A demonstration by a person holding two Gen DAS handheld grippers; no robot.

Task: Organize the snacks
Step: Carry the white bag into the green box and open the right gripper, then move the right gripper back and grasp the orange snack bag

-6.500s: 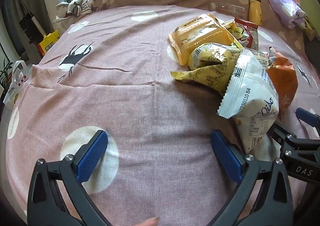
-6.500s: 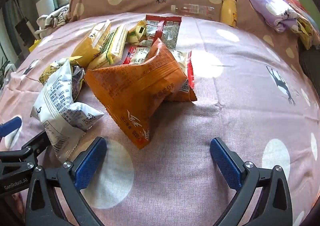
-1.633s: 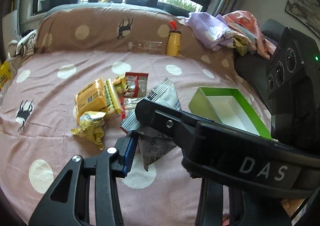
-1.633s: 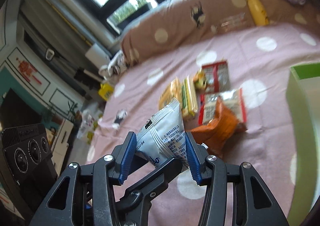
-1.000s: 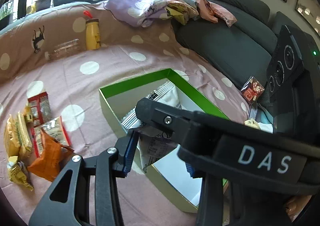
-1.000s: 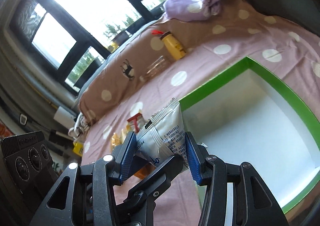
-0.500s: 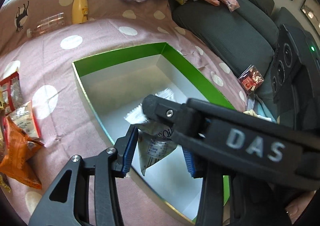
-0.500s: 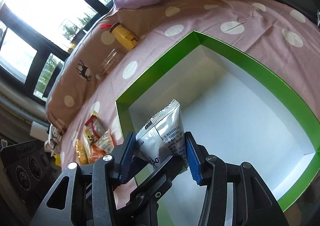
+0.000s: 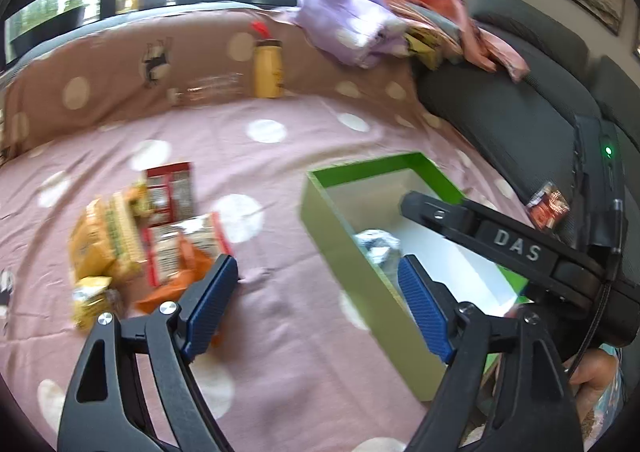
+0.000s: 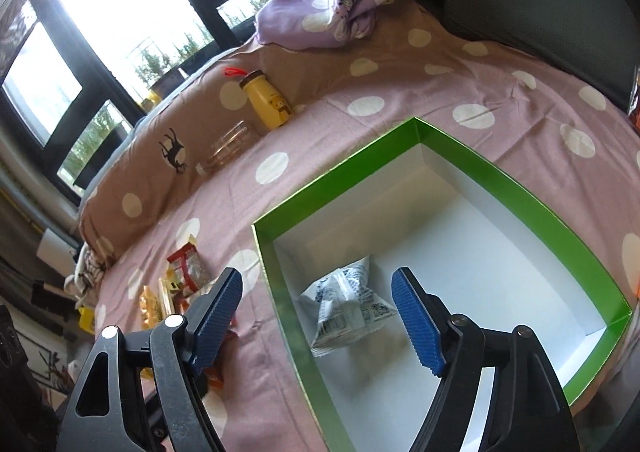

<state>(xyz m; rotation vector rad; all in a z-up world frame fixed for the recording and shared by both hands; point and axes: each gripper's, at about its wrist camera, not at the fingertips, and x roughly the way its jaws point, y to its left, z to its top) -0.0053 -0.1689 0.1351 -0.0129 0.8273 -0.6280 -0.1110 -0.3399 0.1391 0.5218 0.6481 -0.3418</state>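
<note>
Pink polka-dot fabric [image 10: 400, 63], woven and lightly creased, covers the bed beneath dark-framed windows. On it sits a rectangular green cardboard box [image 10: 520, 187] with a smooth white interior. A crinkled silver-white foil snack packet [image 10: 346, 310] lies on the box floor near the left wall. Right tongs [image 10: 316, 316] hang above it, ribbed blue pads opening, untouched by the packet. Left tongs [image 9: 316, 304] are opening too, nothing between them. Loose snack packets [image 9: 160, 228], yellow, red and orange, lie clustered left of the box. A yellow bottle [image 10: 266, 99] leans against the bolster.
</note>
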